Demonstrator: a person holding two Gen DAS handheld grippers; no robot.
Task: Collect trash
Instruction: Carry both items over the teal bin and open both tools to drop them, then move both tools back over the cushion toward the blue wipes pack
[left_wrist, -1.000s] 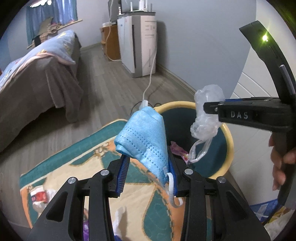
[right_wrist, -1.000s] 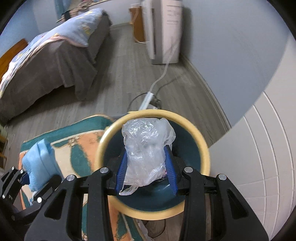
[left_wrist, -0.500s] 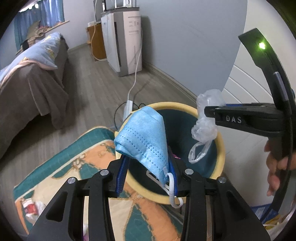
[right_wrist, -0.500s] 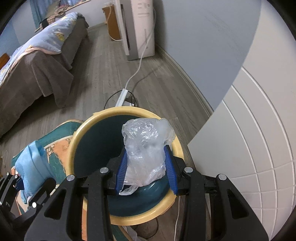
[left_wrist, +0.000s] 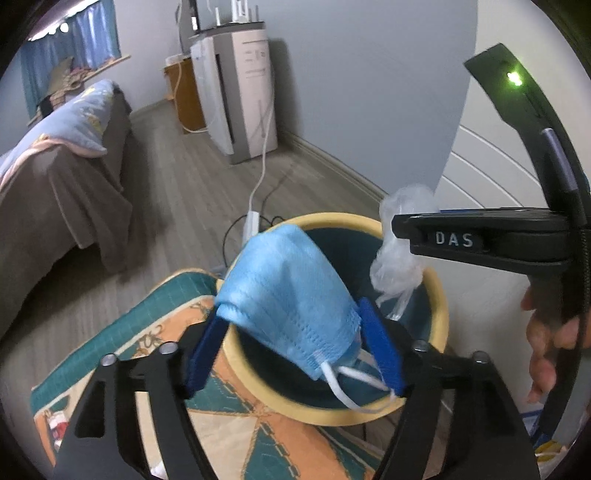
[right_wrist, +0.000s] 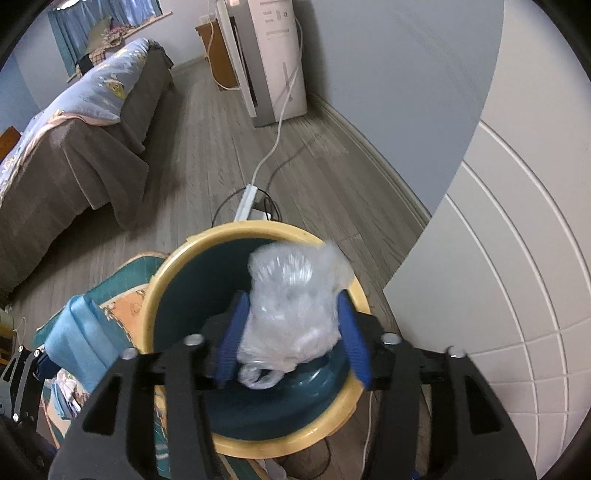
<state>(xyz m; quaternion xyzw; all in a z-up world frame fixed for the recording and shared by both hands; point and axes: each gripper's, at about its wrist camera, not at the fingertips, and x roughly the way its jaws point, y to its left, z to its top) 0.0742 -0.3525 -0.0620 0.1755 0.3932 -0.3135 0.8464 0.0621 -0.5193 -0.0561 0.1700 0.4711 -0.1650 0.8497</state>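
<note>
A round bin with a yellow rim and dark teal inside stands on the floor; it also shows in the right wrist view. My left gripper is over its near rim, jaws spread wide, with a blue face mask lying loose between the blue pads. My right gripper is over the bin's mouth, jaws spread, with a crumpled clear plastic bag loose between the pads. The bag and right gripper also show from the side in the left wrist view.
A patterned teal and orange rug lies left of the bin with scraps of trash on it. A white power strip and cables lie behind the bin. A bed, an air purifier and a white panelled wall surround.
Both grippers have opened wide since the earlier frames, so the mask and the bag are no longer clamped. Both grippers have moved further over the bin.
</note>
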